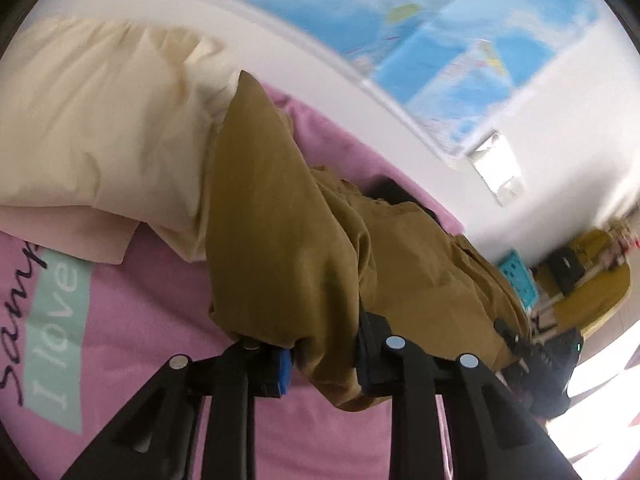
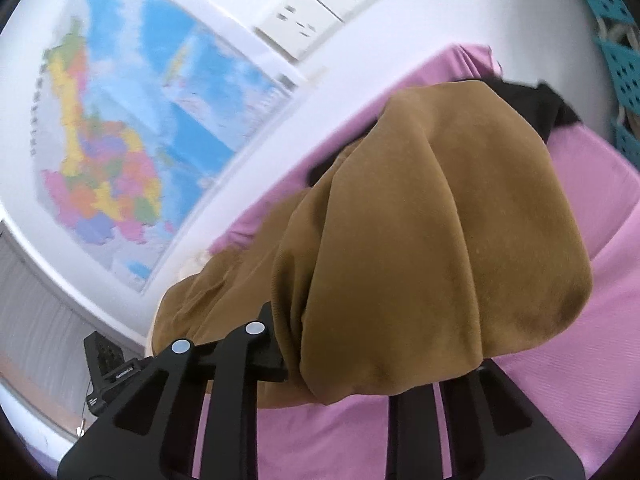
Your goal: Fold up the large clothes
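Left wrist: pink bedsheet (image 1: 132,312) reads "I love".

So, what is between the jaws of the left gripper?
A fold of the brown garment, pinched by the left gripper; the left wrist view shows it.

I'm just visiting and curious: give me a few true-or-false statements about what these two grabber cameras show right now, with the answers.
1. Both grippers are clamped on the mustard-brown fabric garment. True: the left gripper and the right gripper each pinch it.
2. The bedsheet is green. False: the pink bedsheet lies under the garment.
3. A colourful wall map hangs behind. True.
4. The cream pillow lies on top of the garment. False: the garment overlaps the pillow's edge.
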{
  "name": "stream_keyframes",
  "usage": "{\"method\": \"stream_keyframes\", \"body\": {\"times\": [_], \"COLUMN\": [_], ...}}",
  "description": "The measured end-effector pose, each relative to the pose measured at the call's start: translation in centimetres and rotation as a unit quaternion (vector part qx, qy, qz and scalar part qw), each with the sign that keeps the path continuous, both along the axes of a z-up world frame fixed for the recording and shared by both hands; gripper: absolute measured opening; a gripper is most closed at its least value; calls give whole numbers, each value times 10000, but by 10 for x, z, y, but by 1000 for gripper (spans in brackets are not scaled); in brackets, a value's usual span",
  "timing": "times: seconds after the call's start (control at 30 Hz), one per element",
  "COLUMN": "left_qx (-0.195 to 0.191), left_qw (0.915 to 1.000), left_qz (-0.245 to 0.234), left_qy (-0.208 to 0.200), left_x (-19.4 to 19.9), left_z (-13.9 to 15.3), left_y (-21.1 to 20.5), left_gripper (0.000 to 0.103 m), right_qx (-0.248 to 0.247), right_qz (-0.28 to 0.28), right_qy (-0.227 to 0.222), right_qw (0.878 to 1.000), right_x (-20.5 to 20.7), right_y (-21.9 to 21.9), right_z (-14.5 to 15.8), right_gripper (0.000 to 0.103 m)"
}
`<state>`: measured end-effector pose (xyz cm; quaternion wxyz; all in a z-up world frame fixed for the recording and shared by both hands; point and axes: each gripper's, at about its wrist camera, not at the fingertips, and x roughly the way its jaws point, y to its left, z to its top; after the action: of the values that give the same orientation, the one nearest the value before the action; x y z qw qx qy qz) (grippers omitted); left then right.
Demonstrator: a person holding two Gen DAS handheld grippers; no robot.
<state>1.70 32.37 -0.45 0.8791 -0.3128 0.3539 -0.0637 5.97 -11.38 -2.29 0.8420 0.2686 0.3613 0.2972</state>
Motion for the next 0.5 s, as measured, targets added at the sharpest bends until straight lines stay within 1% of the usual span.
{"method": "stream_keyframes", "body": {"times": [0.07, 0.13, 0.2, 0.27, 0.3, 0.33, 0.37, 0.4, 0.43, 0.47, 0.5], "left_qx": [67, 100, 120, 102, 95, -15, -142, -183, -192, -203, -199], "left_qw": [9997, 9991, 9987, 9982, 9980, 9978, 9977, 9977, 9977, 9976, 9975], "left_qz": [-211, -390, -500, -511, -494, -452, -430, -415, -385, -382, -401], "left_qy": [-107, -102, 51, 299, 394, 492, 514, 511, 528, 537, 551], "left_x": [-21, -43, -54, -63, -65, -67, -68, -67, -67, -66, -66], "left_z": [5, 1, -13, -33, -42, -51, -56, -58, -60, -61, -62], "left_y": [-6, -14, -20, -22, -22, -20, -18, -17, -16, -16, -17], "left_gripper": [23, 24, 25, 26, 29, 34, 36, 40, 44, 44, 49], "right_qx": [-15, -25, -69, -58, -35, 5, 50, 75, 54, 19, -11], "right_qz": [93, 198, 243, 240, 231, 167, 126, 96, 78, 70, 85], "right_qy": [-7, 152, 390, 761, 913, 1109, 1202, 1264, 1286, 1289, 1282], "right_qw": [10000, 9997, 9989, 9968, 9955, 9937, 9927, 9919, 9916, 9916, 9917], "right_x": [-15, -31, -41, -46, -46, -45, -46, -46, -47, -48, -50], "right_y": [-5, -13, -16, -19, -21, -23, -24, -25, -26, -25, -24], "right_z": [6, 3, -8, -29, -39, -50, -56, -61, -62, -62, -62], "right_gripper": [22, 23, 24, 28, 29, 34, 38, 41, 49, 57, 62]}}
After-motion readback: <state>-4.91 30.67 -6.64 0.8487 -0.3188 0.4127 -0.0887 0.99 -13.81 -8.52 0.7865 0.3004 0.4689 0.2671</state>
